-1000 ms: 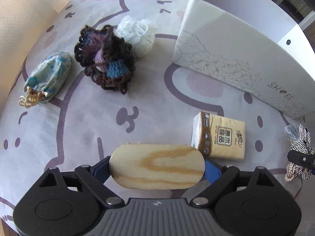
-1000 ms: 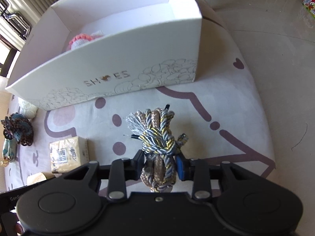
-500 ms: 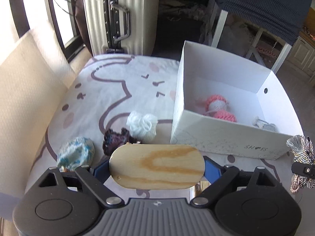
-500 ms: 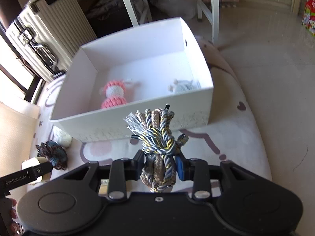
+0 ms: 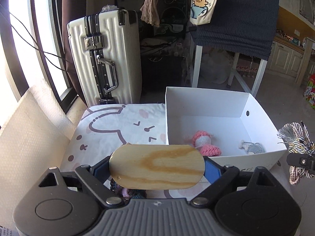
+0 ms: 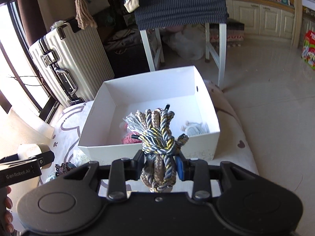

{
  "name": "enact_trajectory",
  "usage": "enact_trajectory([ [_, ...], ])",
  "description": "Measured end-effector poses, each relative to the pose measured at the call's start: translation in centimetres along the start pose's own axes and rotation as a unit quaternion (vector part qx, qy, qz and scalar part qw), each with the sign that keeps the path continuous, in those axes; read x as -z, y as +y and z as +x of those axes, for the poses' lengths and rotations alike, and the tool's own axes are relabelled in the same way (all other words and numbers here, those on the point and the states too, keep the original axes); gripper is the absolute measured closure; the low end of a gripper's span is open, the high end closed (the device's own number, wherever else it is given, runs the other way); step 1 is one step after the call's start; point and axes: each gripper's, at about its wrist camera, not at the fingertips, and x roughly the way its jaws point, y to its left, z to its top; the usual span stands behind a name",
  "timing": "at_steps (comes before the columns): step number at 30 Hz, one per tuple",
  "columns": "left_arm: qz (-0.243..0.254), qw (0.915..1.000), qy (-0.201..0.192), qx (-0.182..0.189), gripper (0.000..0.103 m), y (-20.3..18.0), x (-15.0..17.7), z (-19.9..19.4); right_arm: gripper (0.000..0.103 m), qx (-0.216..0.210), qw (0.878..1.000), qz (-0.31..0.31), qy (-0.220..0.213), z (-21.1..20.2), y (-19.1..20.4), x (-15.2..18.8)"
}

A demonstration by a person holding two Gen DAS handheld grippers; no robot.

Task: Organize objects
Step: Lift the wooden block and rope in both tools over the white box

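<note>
- Far left of the left wrist view: a pale textured cushion or backrest [image 5: 29, 137] borders the cloth-covered surface [image 5: 118, 125], which carries purple cartoon line drawings.
- Behind that surface stands a white ribbed suitcase [image 5: 104, 59] with black trim, upright by the window.
- Left gripper [image 5: 157, 165]: its jaws are set wide and clamp a flat wooden oval block [image 5: 156, 166] by its 2 ends, grain side facing the camera. The block is held in the air, in front of the near left corner of the box.
- Just beneath the block, a dark crocheted piece [image 5: 130, 190] peeks out on the cloth.
- White shoe box [image 5: 204, 102], open-topped, sits on the right part of the cloth. Inside lie 2 items: a pink and white knitted toy [image 5: 204, 143] near the front wall, and a small grey knitted piece [image 5: 252, 147] to its right.
- Right gripper [image 6: 159, 163]: its jaws are closed tight on a bundle of twisted cord [image 6: 157, 137] in grey, brown and gold strands, knotted at the middle with a frayed grey tassel end. The bundle stands above the box's near wall.
- In the right wrist view the left gripper's finger [image 6: 27, 167] appears at the left edge with the block's end behind it.
- Beyond the box, white table legs [image 6: 214, 45] stand under a dark striped cloth [image 6: 181, 2].
</note>
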Motion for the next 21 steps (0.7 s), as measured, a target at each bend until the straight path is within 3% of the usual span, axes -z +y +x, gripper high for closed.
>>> enact_trajectory([
  [11,0.027,0.9992,-0.029,0.004,0.010,-0.6,-0.5,-1.4,0.069,-0.001,0.998,-0.041,-0.046,-2.7,1.8,-0.2],
  [21,0.041,0.9986,-0.030,0.016,0.010,-1.5,-0.7,-1.4,0.068,0.001,0.998,-0.040,-0.053,-2.8,1.6,-0.4],
])
